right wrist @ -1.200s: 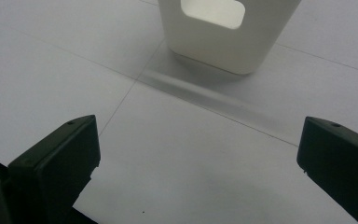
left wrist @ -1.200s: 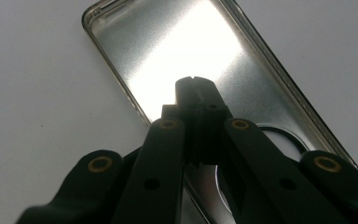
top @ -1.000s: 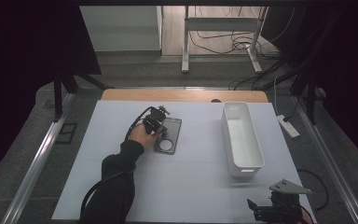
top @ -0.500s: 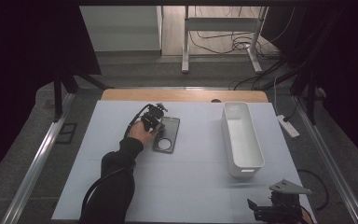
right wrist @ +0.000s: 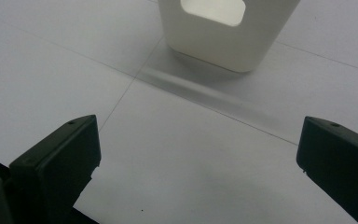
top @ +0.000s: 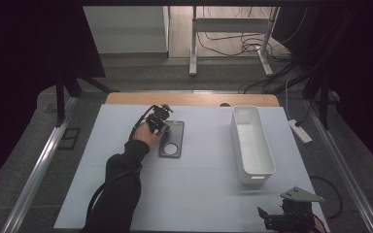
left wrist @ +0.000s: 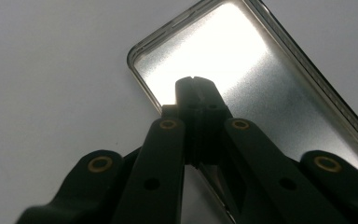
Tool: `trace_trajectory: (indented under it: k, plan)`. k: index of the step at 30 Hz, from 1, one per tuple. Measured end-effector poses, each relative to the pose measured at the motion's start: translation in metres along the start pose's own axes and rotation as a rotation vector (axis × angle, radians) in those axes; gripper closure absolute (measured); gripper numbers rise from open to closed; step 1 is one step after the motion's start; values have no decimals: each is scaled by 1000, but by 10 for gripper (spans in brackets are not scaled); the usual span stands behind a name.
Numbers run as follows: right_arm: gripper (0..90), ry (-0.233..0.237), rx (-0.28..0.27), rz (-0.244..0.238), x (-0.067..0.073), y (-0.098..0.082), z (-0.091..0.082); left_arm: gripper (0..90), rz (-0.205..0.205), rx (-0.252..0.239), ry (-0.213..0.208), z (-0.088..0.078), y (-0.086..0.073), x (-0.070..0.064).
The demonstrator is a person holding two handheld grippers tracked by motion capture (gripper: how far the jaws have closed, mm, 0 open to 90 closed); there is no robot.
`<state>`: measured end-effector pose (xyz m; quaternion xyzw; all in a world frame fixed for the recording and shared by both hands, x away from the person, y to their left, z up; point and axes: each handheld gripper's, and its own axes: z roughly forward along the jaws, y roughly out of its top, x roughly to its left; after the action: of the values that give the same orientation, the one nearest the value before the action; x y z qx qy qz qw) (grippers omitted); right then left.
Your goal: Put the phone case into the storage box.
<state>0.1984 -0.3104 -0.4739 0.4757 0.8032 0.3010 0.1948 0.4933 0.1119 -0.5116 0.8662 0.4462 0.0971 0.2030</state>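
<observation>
One white table mat (top: 199,184) covers the work surface, with a strip of wooden tabletop (top: 194,99) showing along its far edge. One white bin (top: 252,145), long and narrow, stands on the right half of the mat, open top up; in the right gripper view its near end wall (right wrist: 223,32) with a handle cutout sits ahead of the jaws. One dark phone case (top: 171,139) lies flat on the mat left of centre, well apart from the bin, with a round ring mark near its near end; in the left gripper view the phone case (left wrist: 242,88) is a glossy panel with a clear rim, lying diagonally. Two grippers, one per hand. One forearm in a dark sleeve (top: 119,189) comes in from the bottom left. Left gripper (top: 156,120) held by the left hand (top: 147,136) at the far left corner of the case; left gripper (left wrist: 196,91) jaws fully closed, tips together, nothing visible between them, tips over the case's left rim close to the corner, contact with the surface cannot be told. Right gripper (top: 291,216) sits at the bottom right corner of the mat, near the bin's near end; right gripper (right wrist: 198,154) jaws wide apart, holding nothing, bare mat between them.
</observation>
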Motion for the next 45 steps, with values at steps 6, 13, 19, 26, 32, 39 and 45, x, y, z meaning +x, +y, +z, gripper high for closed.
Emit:
trace_trajectory:
  k: [6, 13, 19, 26, 32, 39, 45]
  plan:
    - [0, -2, 3, -2, 1, 0, 0, 890, -20, 21, 9, -6, -10, 10]
    - [0, -3, 6, -4, 1, 0, 0, 890, -27, 28, 8, -14, -30, 23]
    - [0, -3, 9, -4, 1, 1, 1, 890, -28, 40, 0, -22, -45, 30]
    - [0, -4, 12, -5, 1, 1, 2, 890, -26, 41, -18, -29, -62, 31]
    - [1, -4, 19, -7, 2, 1, 2, 890, -32, 15, -38, -36, -80, 29]
    - [1, -4, 23, -14, 2, 1, 3, 890, -22, 6, -54, -43, -96, 23]
    - [1, -4, 23, -12, 2, 1, 3, 890, -16, 3, -61, -48, -108, 19]
